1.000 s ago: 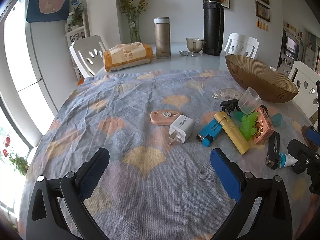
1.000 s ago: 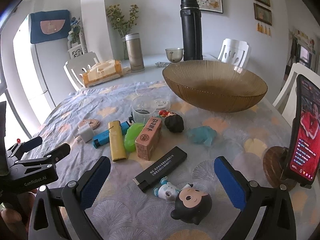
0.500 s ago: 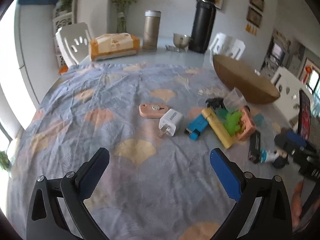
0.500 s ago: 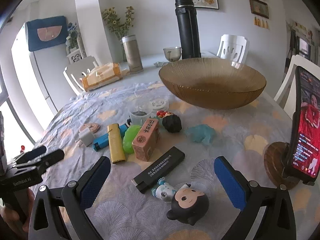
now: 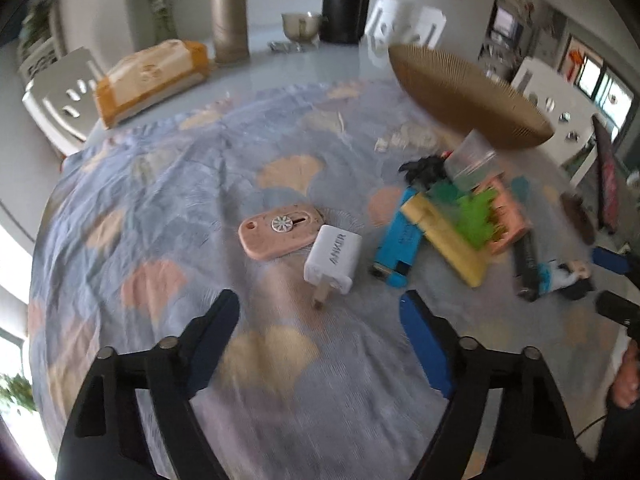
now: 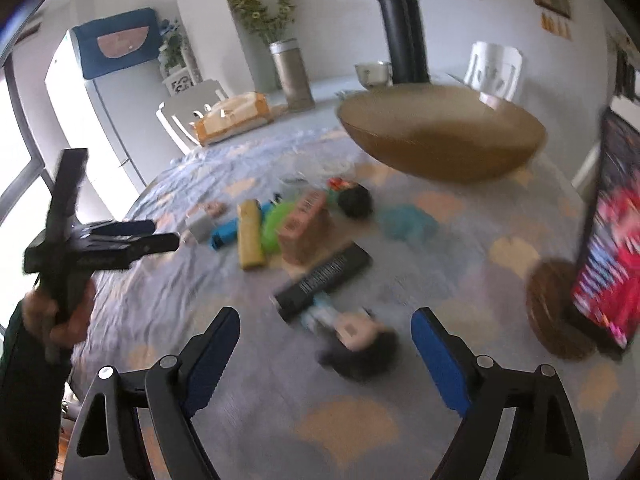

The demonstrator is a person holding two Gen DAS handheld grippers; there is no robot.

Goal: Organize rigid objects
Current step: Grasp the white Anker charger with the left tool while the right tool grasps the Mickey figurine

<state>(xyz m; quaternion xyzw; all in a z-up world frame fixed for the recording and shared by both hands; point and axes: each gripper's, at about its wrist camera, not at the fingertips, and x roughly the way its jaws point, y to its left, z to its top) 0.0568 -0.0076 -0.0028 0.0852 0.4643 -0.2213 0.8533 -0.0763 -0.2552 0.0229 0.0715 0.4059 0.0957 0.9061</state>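
Note:
Small rigid objects lie on the patterned tablecloth [image 5: 168,184]. In the left wrist view my left gripper [image 5: 320,312] is open and empty, just short of a white charger [image 5: 334,258]; a pink case [image 5: 278,232], a blue lighter [image 5: 398,250] and a yellow lighter [image 5: 444,242] lie nearby. In the right wrist view my right gripper [image 6: 324,334] is open and empty over a doll figure [image 6: 356,344] and a black bar [image 6: 322,280]. A pink box [image 6: 306,226], a green toy [image 6: 276,222] and a brown bowl [image 6: 440,140] lie beyond.
A phone on a round stand [image 6: 604,248] is at the right edge. A tissue box [image 5: 148,80], a steel tumbler [image 5: 229,18], a black flask [image 6: 402,28] and a small metal bowl [image 5: 302,26] stand at the back. White chairs surround the table.
Both grippers have moved forward and tilted down toward the objects. The left one has neared the white charger; the right one has neared the doll. Both stay open.

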